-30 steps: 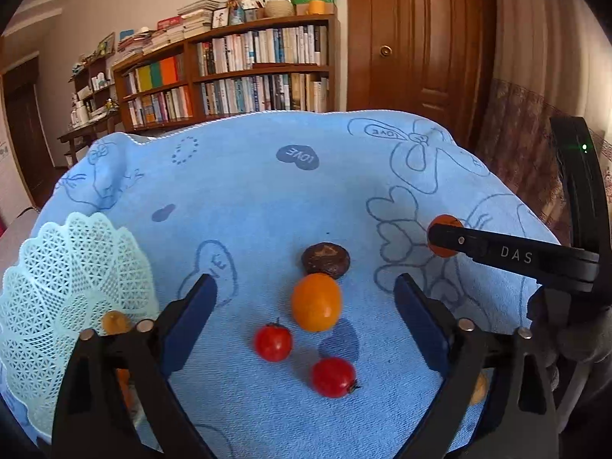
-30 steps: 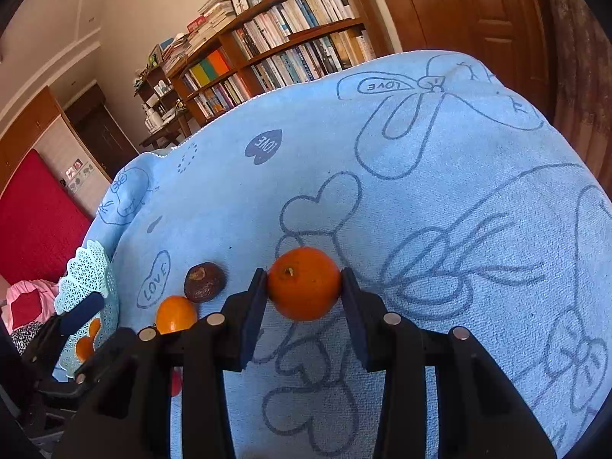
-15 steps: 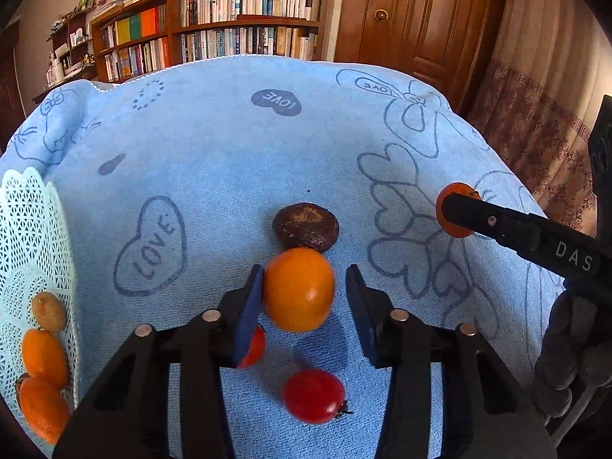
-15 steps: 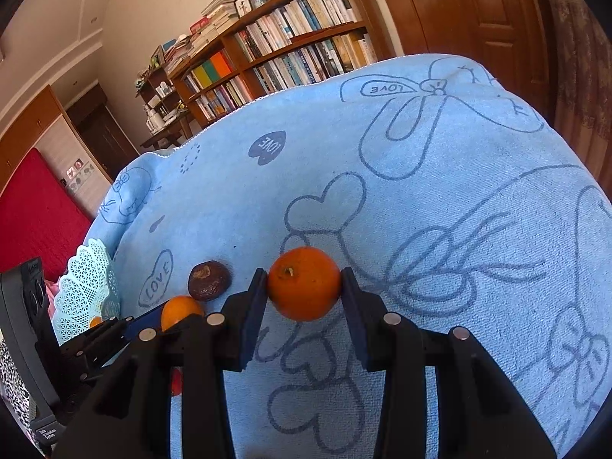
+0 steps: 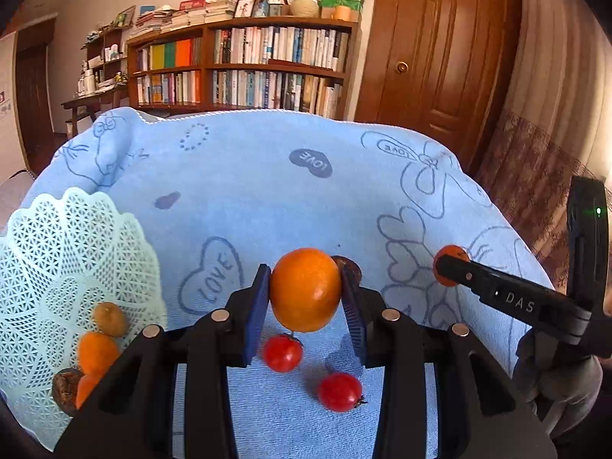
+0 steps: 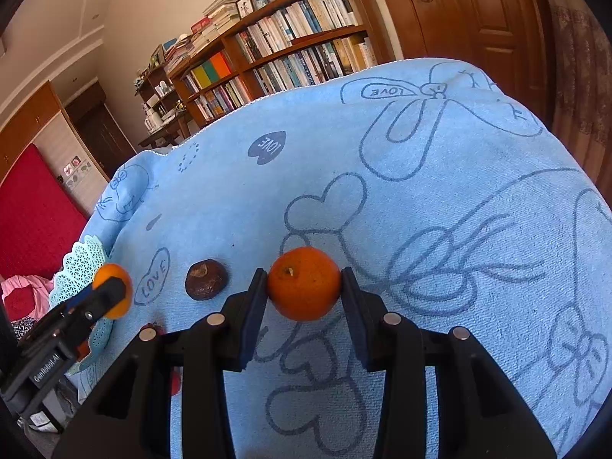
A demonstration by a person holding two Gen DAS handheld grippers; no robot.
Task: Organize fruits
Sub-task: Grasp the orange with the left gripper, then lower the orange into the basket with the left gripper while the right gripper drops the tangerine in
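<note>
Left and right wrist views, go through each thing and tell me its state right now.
Left gripper: jaws shut on an orange.
Right gripper: jaws shut on a tangerine.
Two tomatoes: loose on the blue towel.
Brown fruit: loose on the towel.
Mesh basket: partly filled with fruit.

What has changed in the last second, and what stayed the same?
The left gripper closed on the orange fruit and raised it above the two tomatoes. The right gripper still holds its orange; the brown fruit stayed on the towel.
</note>
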